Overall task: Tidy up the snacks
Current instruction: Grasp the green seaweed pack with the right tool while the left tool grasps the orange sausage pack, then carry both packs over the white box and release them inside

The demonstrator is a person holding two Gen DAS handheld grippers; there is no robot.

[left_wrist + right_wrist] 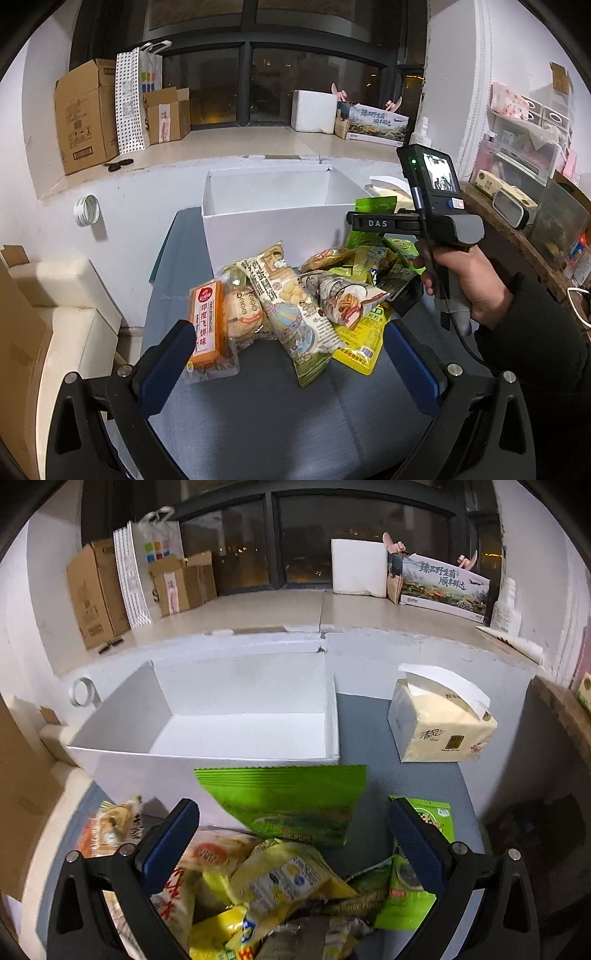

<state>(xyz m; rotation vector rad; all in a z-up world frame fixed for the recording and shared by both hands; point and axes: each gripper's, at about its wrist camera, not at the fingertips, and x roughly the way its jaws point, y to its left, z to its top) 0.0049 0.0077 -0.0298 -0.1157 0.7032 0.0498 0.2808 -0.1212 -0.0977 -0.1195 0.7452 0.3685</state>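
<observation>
2 wide-open, empty grippers, left [288, 354] and right [291, 834], hover over our crinkly snack-packet heap [295, 299] at the grey tabletop's near edge; next, we judge, grasp 1 for the empty white cardboard box [207, 753].

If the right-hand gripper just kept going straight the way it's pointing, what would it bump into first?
Most likely the flat green snack packet between the open fingers of the right gripper, apparently loose above the heap. Past it comes the front wall of the open white cardboard box. Depth is hard to judge.
</observation>
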